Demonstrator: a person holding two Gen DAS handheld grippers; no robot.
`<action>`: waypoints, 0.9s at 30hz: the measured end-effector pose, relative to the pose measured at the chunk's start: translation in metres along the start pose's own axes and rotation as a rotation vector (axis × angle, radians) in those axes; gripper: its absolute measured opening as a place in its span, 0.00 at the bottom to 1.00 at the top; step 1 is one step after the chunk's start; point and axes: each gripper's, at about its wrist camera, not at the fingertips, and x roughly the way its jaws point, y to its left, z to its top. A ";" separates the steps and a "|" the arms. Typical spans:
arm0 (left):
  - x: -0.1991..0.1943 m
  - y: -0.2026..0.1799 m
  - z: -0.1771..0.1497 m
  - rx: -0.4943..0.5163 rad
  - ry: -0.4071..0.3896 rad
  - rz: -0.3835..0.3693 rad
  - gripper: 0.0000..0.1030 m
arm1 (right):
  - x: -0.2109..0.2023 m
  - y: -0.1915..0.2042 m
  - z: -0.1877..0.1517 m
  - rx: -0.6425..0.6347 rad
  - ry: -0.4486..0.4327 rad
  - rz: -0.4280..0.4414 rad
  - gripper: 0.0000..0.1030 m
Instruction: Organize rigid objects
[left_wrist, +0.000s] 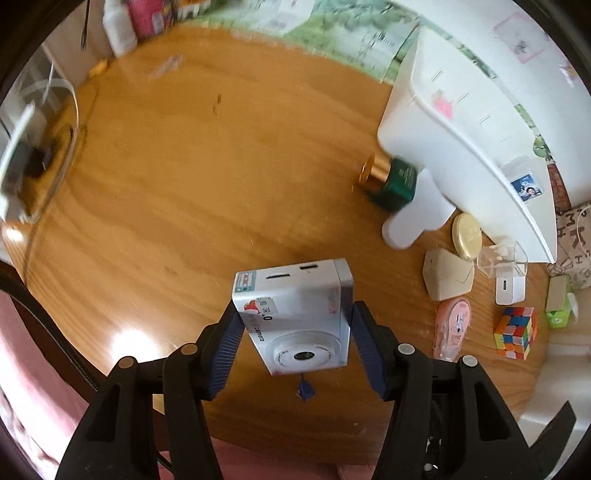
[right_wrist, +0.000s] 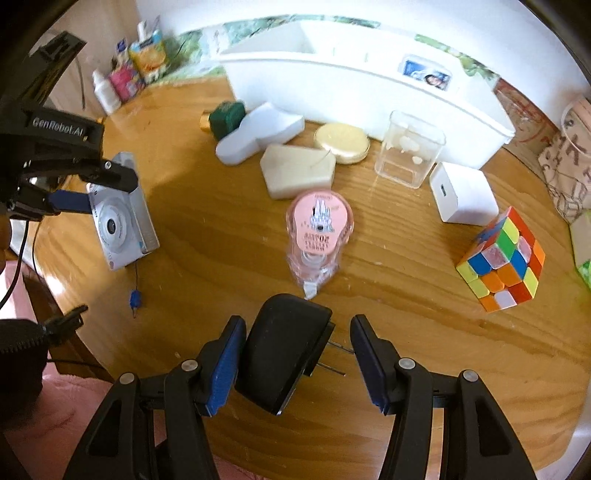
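Observation:
My left gripper (left_wrist: 297, 308) is shut on a small white camera (left_wrist: 295, 314), lens toward me, held above the wooden table (left_wrist: 184, 184); its blue strap charm dangles below. The right wrist view shows the same camera (right_wrist: 122, 218) at the left, in the left gripper (right_wrist: 107, 188). My right gripper (right_wrist: 298, 320) is shut on a black plug adapter (right_wrist: 284, 354), body against the left pad, metal prongs toward the right pad. Ahead lie a pink tape dispenser (right_wrist: 319, 229), a colour cube (right_wrist: 502, 258), a white charger block (right_wrist: 463, 197) and a clear box (right_wrist: 410, 147).
A long white bin (right_wrist: 369, 85) stands at the back by the wall. In front of it are a green bottle with gold cap (right_wrist: 225, 116), a white shaped block (right_wrist: 258, 133), a gold round tin (right_wrist: 341, 142) and a cream case (right_wrist: 299, 173). Small bottles (right_wrist: 129, 74) crowd the back left corner.

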 end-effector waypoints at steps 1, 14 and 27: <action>-0.005 0.000 0.002 0.018 -0.022 0.003 0.59 | -0.001 0.001 0.001 0.013 -0.013 -0.001 0.57; -0.039 -0.027 0.024 0.156 -0.253 -0.010 0.59 | -0.032 -0.022 0.008 0.111 -0.226 -0.063 0.57; -0.085 -0.029 0.029 0.249 -0.514 -0.223 0.59 | -0.048 -0.029 0.051 0.096 -0.261 -0.082 0.11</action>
